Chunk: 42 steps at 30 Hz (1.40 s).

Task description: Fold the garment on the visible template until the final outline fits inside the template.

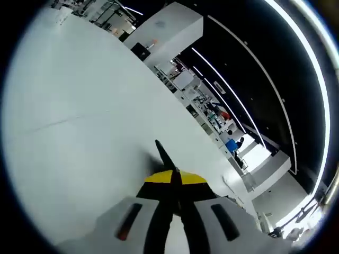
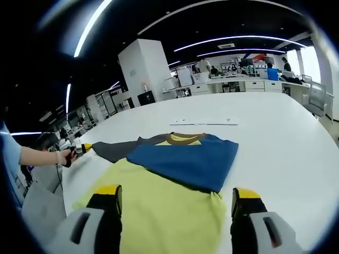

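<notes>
A shirt lies flat on the white table (image 2: pixel 275 137). Its yellow-green body (image 2: pixel 164 206) is nearest me, the yellow collar (image 2: pixel 185 138) is at the far side, and a blue sleeve (image 2: pixel 185 159) is folded across the chest. A grey sleeve (image 2: pixel 114 149) stretches out to the left. My right gripper (image 2: pixel 176 209) hovers open over the shirt's hem with nothing between its fingers. In the right gripper view, my left gripper (image 2: pixel 80 149) sits at the grey sleeve's tip. In its own view, my left gripper (image 1: pixel 175 177) is shut, with a dark sliver of cloth (image 1: pixel 161 153) poking out.
A hand (image 2: pixel 64 156) holds the left gripper at the table's left edge. A thin marked strip (image 2: pixel 204 123) lies on the table beyond the collar. Behind stand a white pillar (image 2: pixel 143 69), desks and several people. The table's right edge (image 2: pixel 326 127) is close.
</notes>
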### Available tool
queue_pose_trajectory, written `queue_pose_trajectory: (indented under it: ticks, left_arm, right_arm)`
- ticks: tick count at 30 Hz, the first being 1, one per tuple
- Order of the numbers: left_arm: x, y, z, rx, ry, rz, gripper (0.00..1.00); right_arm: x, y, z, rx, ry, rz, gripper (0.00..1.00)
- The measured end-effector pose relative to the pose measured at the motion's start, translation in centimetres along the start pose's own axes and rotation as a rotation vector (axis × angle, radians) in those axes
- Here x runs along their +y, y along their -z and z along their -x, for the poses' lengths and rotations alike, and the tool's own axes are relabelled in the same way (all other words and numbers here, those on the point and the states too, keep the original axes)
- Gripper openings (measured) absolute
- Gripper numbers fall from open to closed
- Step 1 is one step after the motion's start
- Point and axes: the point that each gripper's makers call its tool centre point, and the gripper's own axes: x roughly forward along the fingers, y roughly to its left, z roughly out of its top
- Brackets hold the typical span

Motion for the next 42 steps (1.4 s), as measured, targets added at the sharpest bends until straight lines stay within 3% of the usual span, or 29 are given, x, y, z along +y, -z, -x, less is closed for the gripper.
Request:
queue_pose_trajectory:
  ticks: [2,6,8,11,16,22,25,32,42]
  left_arm:
    - [-1.9,-0.3,0.1,-0.008,0.068,0.031,0.0]
    - [-4.6,0.0,0.3,0.021,0.147,0.001,0.0]
    - [-7.0,0.2,0.6,0.032,0.229,-0.006,0.0]
    - [-9.0,0.4,0.9,0.056,0.28,-0.042,0.0]
    - [-14.1,0.9,1.7,0.071,0.406,-0.075,0.0]
    - [-18.1,2.0,0.8,0.116,0.471,-0.136,0.0]
    - [-20.1,3.2,0.2,0.147,0.502,-0.172,0.0]
    - [-25.6,7.7,-0.8,0.215,0.557,-0.192,0.0]
    - [-28.3,14.0,-4.8,0.31,0.556,-0.148,0.0]
  right_arm:
    - [0.0,-0.2,0.1,-0.008,0.0,-0.003,0.85]
    - [0.2,-0.4,0.1,-0.016,-0.001,-0.01,0.85]
    - [0.4,-0.6,0.1,-0.025,-0.004,-0.012,0.85]
    - [0.8,-0.8,0.2,-0.034,-0.011,-0.014,0.85]
    - [0.9,-0.9,0.3,-0.049,-0.019,-0.018,0.84]
    - [0.9,-0.5,0.6,-0.055,-0.028,-0.026,0.84]
    - [0.6,-0.3,0.9,-0.056,-0.03,-0.032,0.84]
    - [-0.4,-0.3,1.5,-0.078,-0.027,-0.064,0.83]
    - [-0.8,0.1,1.3,-0.087,-0.035,-0.088,0.82]
